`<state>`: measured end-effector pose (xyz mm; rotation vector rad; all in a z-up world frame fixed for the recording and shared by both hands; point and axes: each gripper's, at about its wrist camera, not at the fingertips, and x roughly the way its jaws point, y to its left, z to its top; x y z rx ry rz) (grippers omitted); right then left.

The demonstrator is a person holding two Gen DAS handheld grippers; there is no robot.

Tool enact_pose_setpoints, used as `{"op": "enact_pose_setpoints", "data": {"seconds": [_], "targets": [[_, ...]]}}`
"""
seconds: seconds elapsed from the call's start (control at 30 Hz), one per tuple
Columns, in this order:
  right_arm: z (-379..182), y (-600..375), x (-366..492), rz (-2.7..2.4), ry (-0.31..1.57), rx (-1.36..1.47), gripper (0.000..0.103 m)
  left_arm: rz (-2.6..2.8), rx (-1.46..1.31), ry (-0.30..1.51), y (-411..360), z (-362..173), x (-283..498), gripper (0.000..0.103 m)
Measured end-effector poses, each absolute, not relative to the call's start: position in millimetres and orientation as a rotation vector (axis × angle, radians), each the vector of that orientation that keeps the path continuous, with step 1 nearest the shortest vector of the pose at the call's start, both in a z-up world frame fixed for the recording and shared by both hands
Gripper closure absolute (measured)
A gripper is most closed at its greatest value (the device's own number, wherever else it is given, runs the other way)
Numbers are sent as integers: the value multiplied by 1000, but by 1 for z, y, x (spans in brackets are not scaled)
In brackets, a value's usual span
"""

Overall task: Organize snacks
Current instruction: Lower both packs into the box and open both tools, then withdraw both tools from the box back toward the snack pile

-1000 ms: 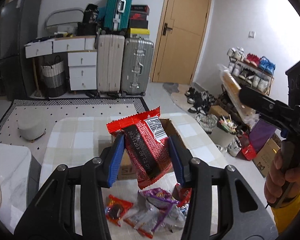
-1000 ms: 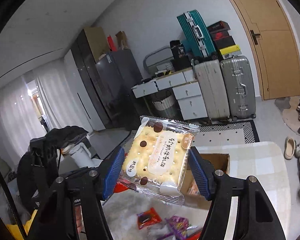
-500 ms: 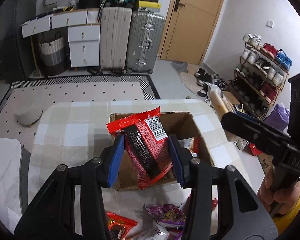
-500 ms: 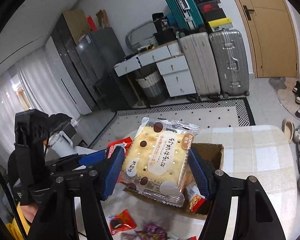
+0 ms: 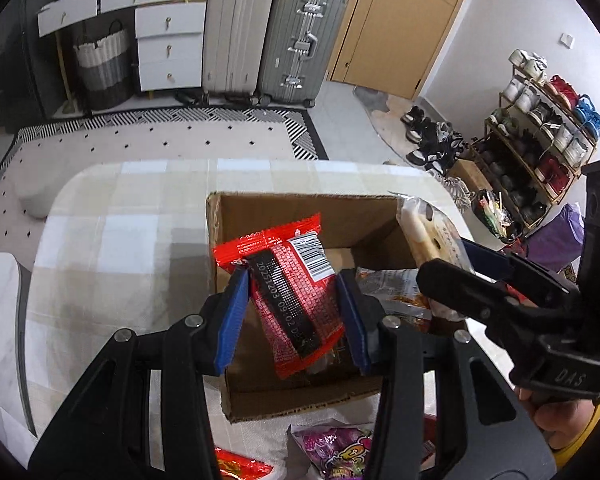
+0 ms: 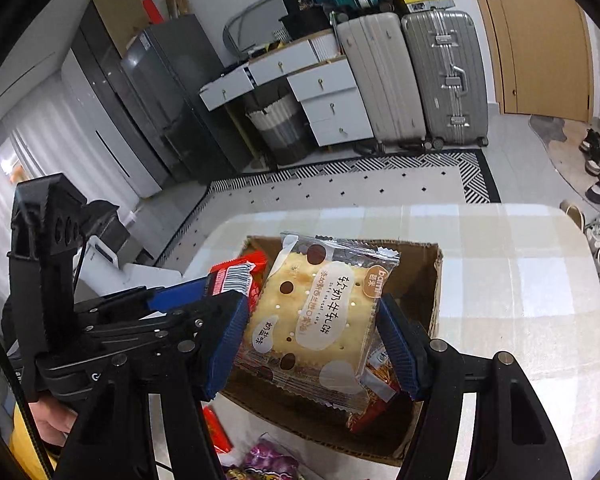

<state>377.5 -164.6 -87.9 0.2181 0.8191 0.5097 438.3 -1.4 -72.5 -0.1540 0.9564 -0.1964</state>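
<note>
My left gripper [image 5: 292, 316] is shut on a red snack packet [image 5: 292, 292] with a barcode and holds it over the open cardboard box [image 5: 260, 208] on the checked tablecloth. My right gripper [image 6: 316, 340] is shut on a cracker pack [image 6: 316, 312] with brown dots, held over the same box [image 6: 432, 280]. The right gripper and its cracker pack [image 5: 428, 236] show at the right of the left wrist view. The left gripper and red packet [image 6: 236, 276] show at the left of the right wrist view. Other snack packets [image 6: 376, 376] lie inside the box.
Loose snack packets [image 5: 332, 448] lie on the table in front of the box. Beyond the table are a patterned rug [image 5: 140, 140], suitcases [image 5: 296, 40], white drawers [image 5: 168, 44], a door and a shoe rack [image 5: 540, 120] at the right.
Both grippers have tilted down and moved forward over the box, each still gripping its packet. The box now fills the middle of both views.
</note>
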Motion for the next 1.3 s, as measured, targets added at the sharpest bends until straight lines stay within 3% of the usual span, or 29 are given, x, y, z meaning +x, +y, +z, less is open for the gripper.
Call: {"op": "enact_pose_setpoints", "data": {"seconds": [0.53, 1.0, 1.1, 1.2, 1.27, 1.3], "targets": [[-88, -155, 365, 523, 806, 167, 37, -174, -129, 964, -5, -106, 460, 61], [-38, -163, 311, 528, 713, 150, 37, -169, -92, 852, -3, -43, 339, 60], [-18, -167, 287, 532, 670, 135, 37, -165, -90, 814, -6, -24, 309, 44], [2, -170, 257, 539, 618, 133, 37, -171, -82, 763, -9, -3, 274, 42], [14, -172, 236, 548, 585, 134, 37, -163, -73, 734, -11, 10, 249, 32], [19, -173, 224, 552, 568, 135, 34, -160, -73, 721, -12, 16, 238, 22]]}}
